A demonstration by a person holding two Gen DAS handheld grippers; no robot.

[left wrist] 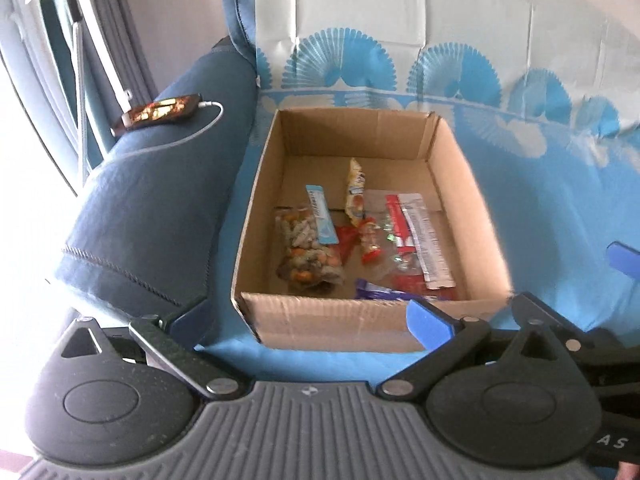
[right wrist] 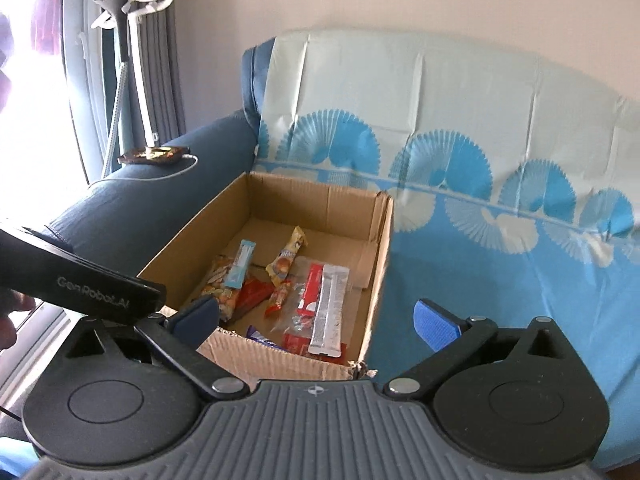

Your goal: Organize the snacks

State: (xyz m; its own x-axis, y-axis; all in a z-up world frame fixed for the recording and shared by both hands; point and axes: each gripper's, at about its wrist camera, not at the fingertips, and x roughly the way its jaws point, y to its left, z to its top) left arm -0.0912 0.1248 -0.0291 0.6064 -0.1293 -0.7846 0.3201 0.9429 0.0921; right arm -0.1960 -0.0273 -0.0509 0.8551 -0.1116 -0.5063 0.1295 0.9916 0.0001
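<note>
My left tongs (left wrist: 304, 324) sit nearest the lens, spread wide with nothing between them, hovering just short of the near wall of the cardboard box (left wrist: 332, 322). My right tongs (right wrist: 318, 314) are also spread wide and empty, over the box's (right wrist: 280, 360) near right corner; the dark body of the left tool crosses the lower left of that view.

The box rests on the sofa seat, on a blue patterned cover (left wrist: 560, 208), pushed up against the left armrest (left wrist: 152, 184). The snacks all lie loose on the box floor. Closest to the near wall is a purple wrapper (left wrist: 376, 292), partly hidden by the wall. Just behind it, towards the left wall, lies a clear bag of mixed nuts (left wrist: 308, 252) with a light blue stick packet (left wrist: 321, 216) resting across its top. In the middle is a small red and orange wrapper (left wrist: 370, 240). Towards the right wall a red packet (left wrist: 398, 220) and a silver packet (left wrist: 426, 240) lie side by side on clear plastic. Furthest back, a yellow packet (left wrist: 354, 194) points at the far wall.

Beyond, on the armrest top, a phone (left wrist: 160, 114) lies plugged into a white cable (left wrist: 200, 128). The sofa back (left wrist: 400, 20) rises behind the box.
</note>
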